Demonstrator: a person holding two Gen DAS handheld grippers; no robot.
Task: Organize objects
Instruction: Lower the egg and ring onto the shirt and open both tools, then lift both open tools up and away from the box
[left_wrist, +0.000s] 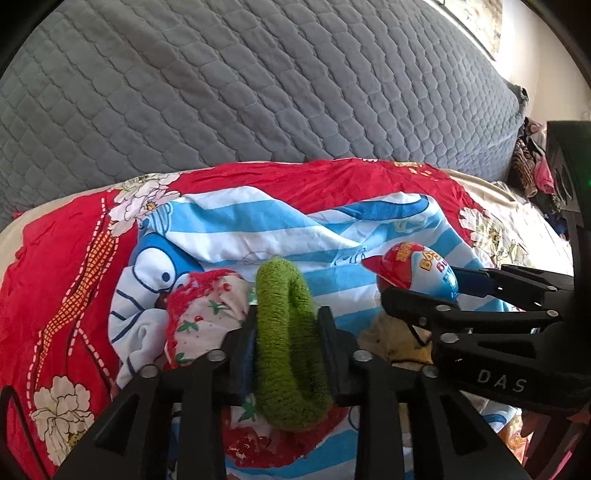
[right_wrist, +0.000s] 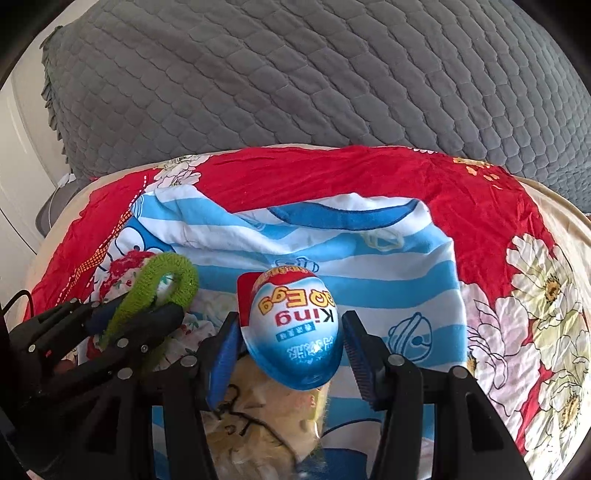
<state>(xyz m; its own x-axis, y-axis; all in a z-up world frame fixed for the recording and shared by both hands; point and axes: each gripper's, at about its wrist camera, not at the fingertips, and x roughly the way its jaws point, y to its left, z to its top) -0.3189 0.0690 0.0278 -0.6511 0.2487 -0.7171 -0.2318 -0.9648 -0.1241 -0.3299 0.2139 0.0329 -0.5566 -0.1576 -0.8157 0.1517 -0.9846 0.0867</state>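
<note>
Two grippers are loaded at once, each with one small thing lifted off the bed. Our left gripper (left_wrist: 288, 332) is clamped on a green hair tie (left_wrist: 286, 332), the fuzzy loop pinched flat between the pads so it stands up and droops below the fingers; a soft ring like this has to be squeezed across its band or it slips. Our right gripper (right_wrist: 291, 347) has its jaws around a toy egg (right_wrist: 295, 332), gripped at the wide middle. In its own view a sliver of gap shows at the 3 o'clock pad, so we judge the hold light rather than firm. From the left camera the egg sits at 3 o'clock, well clear of the hair tie.

Beneath both lie a striped blue cloth (right_wrist: 388, 266) over a red flowered sheet (left_wrist: 66, 280), with a yellow plush toy (right_wrist: 258, 432) at 6 o'clock under the egg and a cherry-print cloth (left_wrist: 207, 310) beside the hair tie. A grey quilt (left_wrist: 258, 81) fills 12 o'clock.
</note>
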